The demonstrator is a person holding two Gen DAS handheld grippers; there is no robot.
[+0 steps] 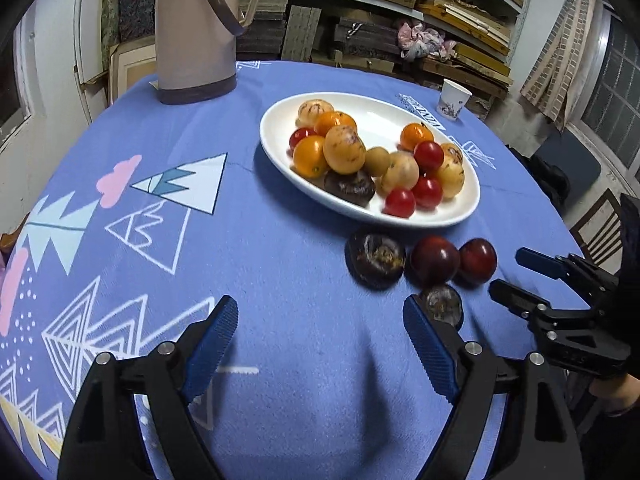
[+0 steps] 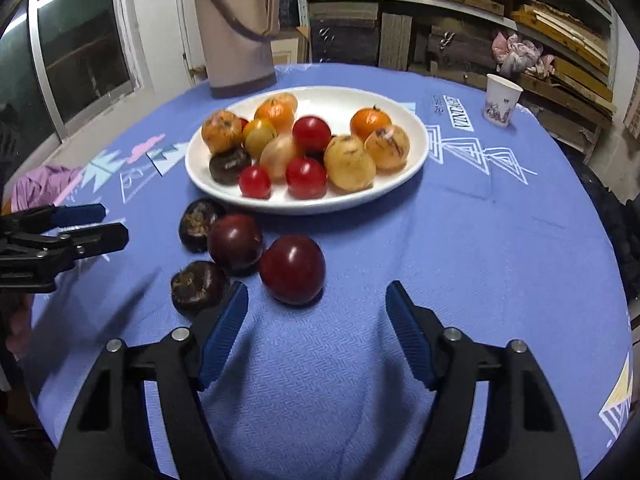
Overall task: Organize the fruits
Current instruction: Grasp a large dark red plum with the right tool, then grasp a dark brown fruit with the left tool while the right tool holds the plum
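Note:
A white oval plate [image 1: 460, 216] [image 2: 400, 184] holds a heap of orange, yellow and red fruits and one dark one. On the blue cloth in front of it lie two dark red plums [image 2: 292, 274] [image 2: 235, 244] and two brown-black chestnut-like fruits [image 2: 198, 224] [image 2: 196, 286]. My right gripper [image 2: 317, 292] stands open with nothing between its fingers, just short of the nearer plum. My left gripper [image 1: 320, 308] is open and empty too. Its right finger hides part of the nearer dark fruit [image 1: 442, 306]. Each gripper shows in the other's view: the left gripper [image 2: 114, 222] and the right gripper [image 1: 510, 272].
A tall beige thermos jug [image 1: 196, 40] stands at the table's far left. A paper cup [image 1: 454, 100] stands far right. A pink cloth [image 2: 44, 184] lies at the left edge. Shelves of boards fill the back wall, and a chair [image 1: 600, 224] stands by the table's right side.

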